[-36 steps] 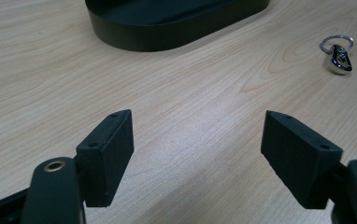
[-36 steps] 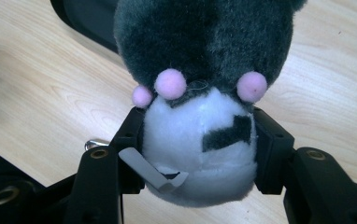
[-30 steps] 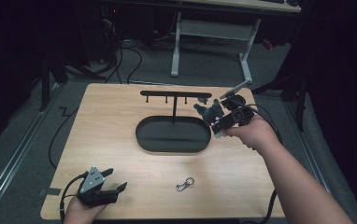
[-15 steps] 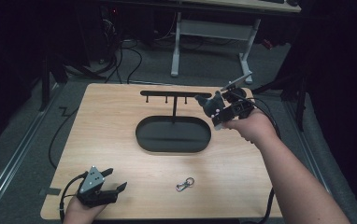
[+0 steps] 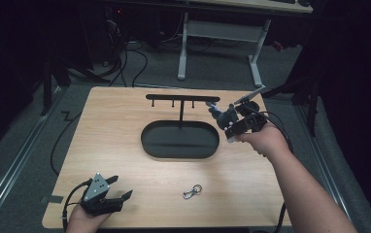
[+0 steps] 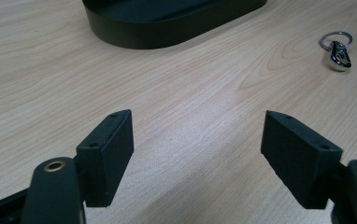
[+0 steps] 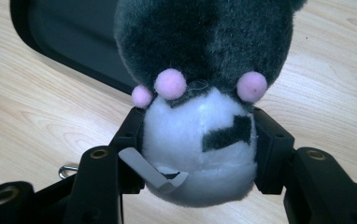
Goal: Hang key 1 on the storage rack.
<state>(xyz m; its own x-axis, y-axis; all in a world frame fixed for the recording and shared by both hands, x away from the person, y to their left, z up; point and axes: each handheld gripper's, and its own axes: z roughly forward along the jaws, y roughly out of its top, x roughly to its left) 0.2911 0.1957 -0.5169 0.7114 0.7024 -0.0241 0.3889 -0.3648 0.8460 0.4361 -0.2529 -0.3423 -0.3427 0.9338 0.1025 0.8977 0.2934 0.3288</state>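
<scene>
Right gripper (image 5: 221,118) holds a plush toy (image 7: 200,93) — grey fur, white belly, pink pompoms — jaws partly spread and pressed against its white sides, same hold as a second ago. Since then the hand has carried the toy from the tray's right edge up and left; it now hangs just off the right end of the hook stand (image 5: 181,98), above the far right rim of the black oval tray (image 5: 147,141). Left gripper (image 5: 118,188) unchanged at the table's near left corner, jaws wide apart, nothing between them. Key clip (image 5: 192,191) lies untouched on the table (image 5: 101,136), near the front edge.
</scene>
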